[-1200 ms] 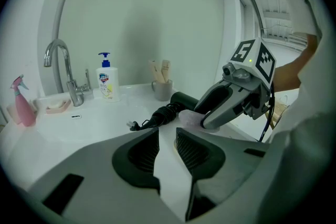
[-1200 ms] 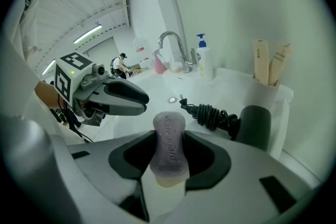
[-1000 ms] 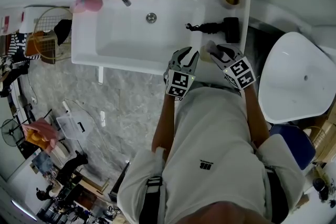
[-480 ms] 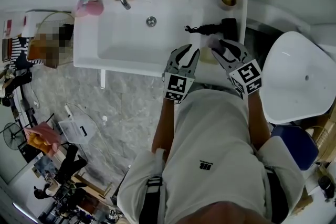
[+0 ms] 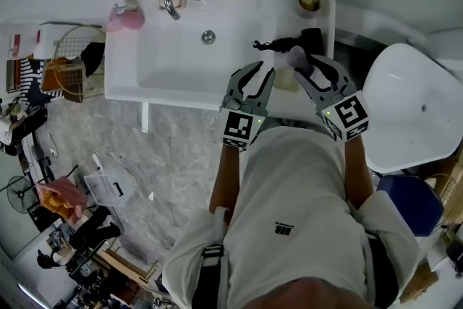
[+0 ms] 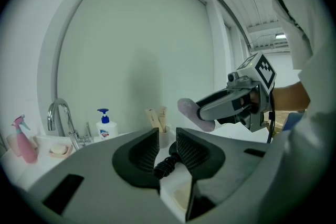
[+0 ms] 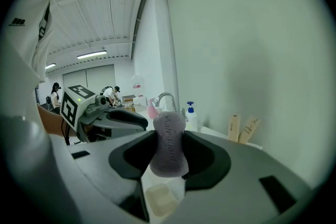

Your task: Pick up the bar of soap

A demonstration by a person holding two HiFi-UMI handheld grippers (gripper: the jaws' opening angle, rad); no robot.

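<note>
Mauve-grey, the bar of soap (image 7: pixel 169 139) is clamped upright between the jaws of the right gripper (image 7: pixel 168 157) and is held clear above a cream soap dish (image 7: pixel 159 200) on the white sink counter (image 5: pixel 278 0). The left gripper (image 6: pixel 167 148) is held just beside it, jaws set narrowly apart with nothing gripped. A black cord (image 6: pixel 164 166) is seen through the gap, on the counter beyond.
</note>
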